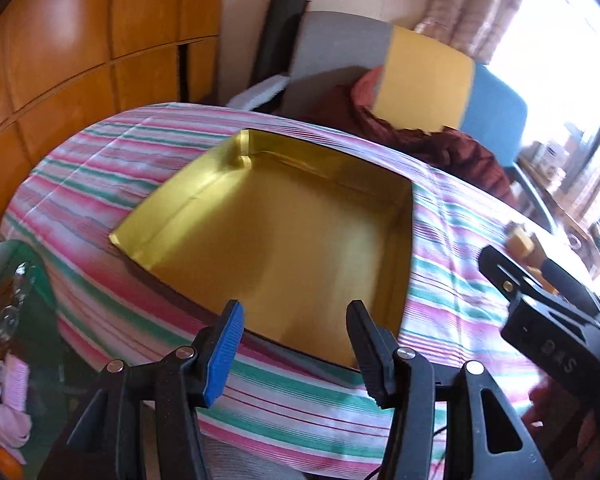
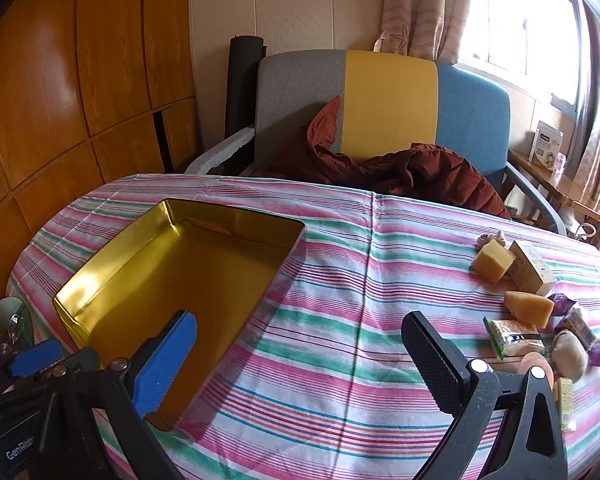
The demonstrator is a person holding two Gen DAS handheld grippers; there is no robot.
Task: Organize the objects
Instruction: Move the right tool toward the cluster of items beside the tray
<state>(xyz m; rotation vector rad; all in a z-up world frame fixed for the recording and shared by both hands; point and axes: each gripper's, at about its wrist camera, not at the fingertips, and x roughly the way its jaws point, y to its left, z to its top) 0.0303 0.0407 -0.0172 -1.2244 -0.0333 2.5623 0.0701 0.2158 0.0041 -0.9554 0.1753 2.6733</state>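
An empty gold tin box (image 1: 284, 240) sits on the striped tablecloth (image 1: 452, 304); it also shows in the right wrist view (image 2: 172, 280) at the left. My left gripper (image 1: 296, 344) is open and empty, just above the box's near edge. My right gripper (image 2: 300, 364) is open and empty over the cloth to the right of the box. Small items lie at the table's right: a yellow sponge block (image 2: 493, 261), a yellow wedge (image 2: 529, 308), a small carton (image 2: 534, 269), a wrapped cracker pack (image 2: 514, 337), a beige pouch (image 2: 570, 354) and purple packets (image 2: 580, 326).
A grey, yellow and blue armchair (image 2: 388, 104) with a rust-red jacket (image 2: 420, 172) stands behind the table. Wooden cabinets (image 2: 60, 100) line the left wall. A glass side table (image 1: 16, 300) with oranges and pink items is at lower left. The right gripper's body (image 1: 548, 312) shows at right.
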